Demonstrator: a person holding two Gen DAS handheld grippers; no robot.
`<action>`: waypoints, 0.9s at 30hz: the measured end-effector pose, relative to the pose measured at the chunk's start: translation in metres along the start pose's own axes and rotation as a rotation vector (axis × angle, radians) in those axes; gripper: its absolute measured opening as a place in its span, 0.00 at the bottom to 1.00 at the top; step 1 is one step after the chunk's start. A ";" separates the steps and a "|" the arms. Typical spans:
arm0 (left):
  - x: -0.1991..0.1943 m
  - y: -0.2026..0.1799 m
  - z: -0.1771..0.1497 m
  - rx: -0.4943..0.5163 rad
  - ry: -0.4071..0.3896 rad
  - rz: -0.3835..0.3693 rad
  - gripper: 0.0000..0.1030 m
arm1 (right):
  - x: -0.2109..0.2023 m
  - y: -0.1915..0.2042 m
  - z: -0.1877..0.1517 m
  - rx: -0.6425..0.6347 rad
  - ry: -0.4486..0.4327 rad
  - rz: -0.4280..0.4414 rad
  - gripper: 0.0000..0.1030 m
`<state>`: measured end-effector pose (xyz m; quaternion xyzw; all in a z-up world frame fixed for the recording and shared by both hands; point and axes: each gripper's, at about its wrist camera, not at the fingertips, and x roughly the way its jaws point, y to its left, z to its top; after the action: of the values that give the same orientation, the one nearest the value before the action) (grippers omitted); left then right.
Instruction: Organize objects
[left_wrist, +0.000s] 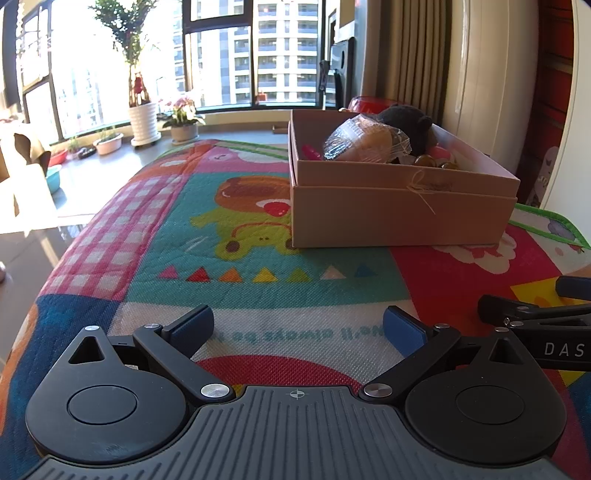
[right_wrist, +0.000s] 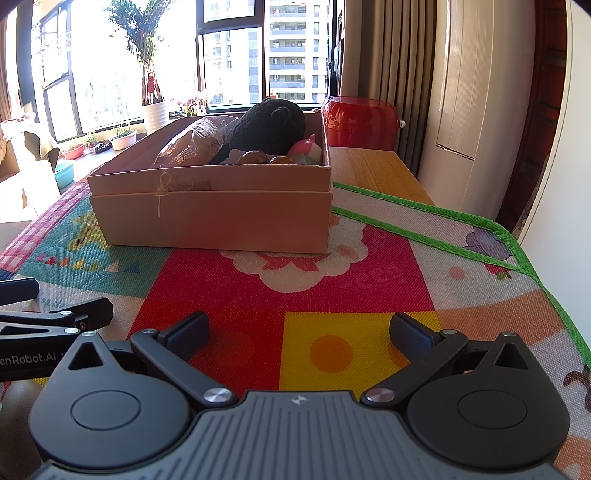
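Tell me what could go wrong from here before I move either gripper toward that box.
1. The cardboard box is piled high: the crinkly plastic-wrapped bundle and the black plush toy rise above its rim, so a reach in could snag the wrap or tip something out.
2. The left gripper and right gripper, both open, sit close side by side; moving together they may collide.
3. The box stands on a soft play mat and might slide if pushed.

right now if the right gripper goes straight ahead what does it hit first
Most likely the front wall of the cardboard box. The right gripper is open and empty, with only bare play mat between; depth is uncertain.
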<state>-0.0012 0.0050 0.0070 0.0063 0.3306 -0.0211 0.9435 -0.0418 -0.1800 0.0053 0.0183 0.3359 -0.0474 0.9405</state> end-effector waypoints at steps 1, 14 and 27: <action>0.000 0.000 0.000 0.003 0.001 0.003 0.99 | 0.000 0.000 0.000 -0.001 0.000 -0.001 1.00; 0.000 0.001 0.000 0.004 -0.001 0.003 0.99 | 0.000 0.000 0.000 0.002 0.000 -0.001 1.00; 0.002 -0.001 0.003 0.014 0.000 0.001 0.99 | 0.000 0.000 0.000 0.002 0.000 -0.001 1.00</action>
<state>0.0015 0.0041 0.0080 0.0129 0.3303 -0.0228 0.9435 -0.0419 -0.1799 0.0053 0.0192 0.3361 -0.0481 0.9404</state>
